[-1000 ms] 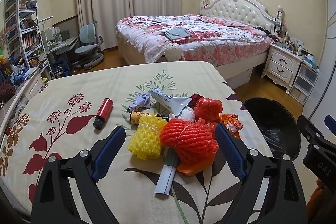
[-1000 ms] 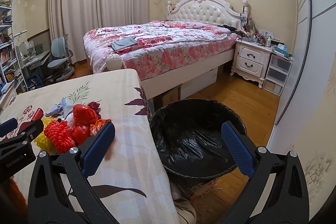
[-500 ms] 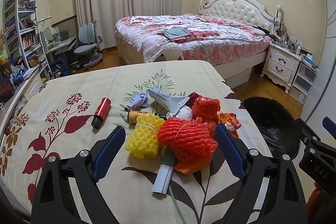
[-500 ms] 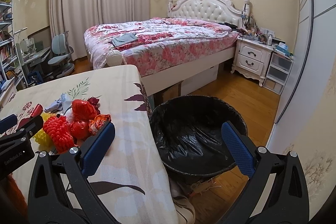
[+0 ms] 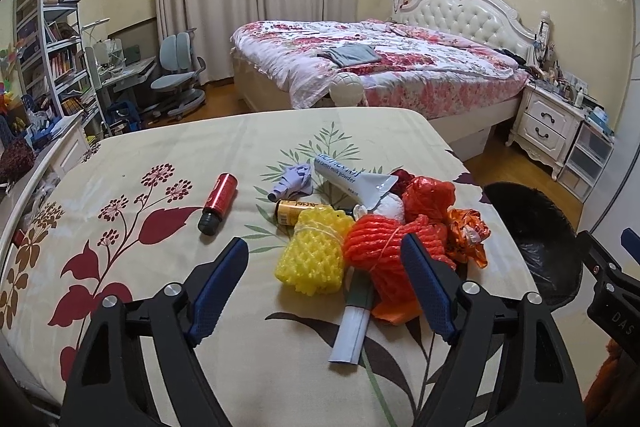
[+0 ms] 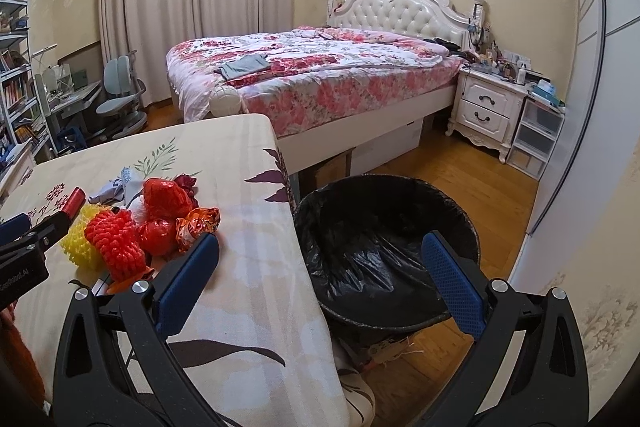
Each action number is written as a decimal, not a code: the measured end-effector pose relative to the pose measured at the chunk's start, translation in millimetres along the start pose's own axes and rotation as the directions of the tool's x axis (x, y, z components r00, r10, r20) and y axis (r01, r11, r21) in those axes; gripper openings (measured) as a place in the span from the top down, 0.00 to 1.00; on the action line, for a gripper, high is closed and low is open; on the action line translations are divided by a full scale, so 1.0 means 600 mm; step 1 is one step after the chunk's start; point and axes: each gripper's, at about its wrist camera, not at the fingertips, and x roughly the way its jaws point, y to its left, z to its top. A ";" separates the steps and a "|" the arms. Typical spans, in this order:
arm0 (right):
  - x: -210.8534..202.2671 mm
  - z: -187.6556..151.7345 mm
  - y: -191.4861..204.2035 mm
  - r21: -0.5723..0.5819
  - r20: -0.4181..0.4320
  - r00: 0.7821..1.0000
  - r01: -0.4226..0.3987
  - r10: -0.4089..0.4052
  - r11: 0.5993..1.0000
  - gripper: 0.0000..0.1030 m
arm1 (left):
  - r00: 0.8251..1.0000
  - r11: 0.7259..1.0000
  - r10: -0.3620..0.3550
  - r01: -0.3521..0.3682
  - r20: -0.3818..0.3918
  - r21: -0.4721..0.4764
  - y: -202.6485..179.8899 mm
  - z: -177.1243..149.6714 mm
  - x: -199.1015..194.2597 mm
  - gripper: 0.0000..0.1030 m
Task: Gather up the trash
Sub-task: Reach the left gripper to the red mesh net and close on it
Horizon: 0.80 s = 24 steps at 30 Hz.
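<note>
1. Trash lies heaped on the surface point(image 5: 168, 155) just beyond our left gripper point(image 5: 324, 283), jaws spread, holding nothing: orange foam net point(image 5: 384, 247) touching yellow foam net point(image 5: 316, 255).
2. We judge a grab there could drag its neighbours off the right edge, since they overlap.
3. Right gripper point(image 6: 320, 275), jaws spread, hangs empty.
4. Beyond it, the black-lined bin point(image 6: 384, 227) looks empty.

The orange foam net point(image 5: 384, 247) covers the upper end of the white tube point(image 5: 352, 331), and the left gripper's point(image 5: 326, 287) right finger hides the net's 3 o'clock side. The yellow can point(image 5: 290, 211) is half buried under the yellow foam net point(image 5: 314, 255). The trash bin's point(image 5: 536, 251) 3 o'clock rim sits behind the right gripper point(image 5: 612, 291), itself cut off by the frame edge.
</note>
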 end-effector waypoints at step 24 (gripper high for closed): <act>0.009 -0.015 -0.013 0.032 -0.033 0.999 -0.025 0.026 0.999 0.04 | 0.999 0.996 -0.031 0.035 -0.041 0.082 -0.061 -0.013 0.059 0.18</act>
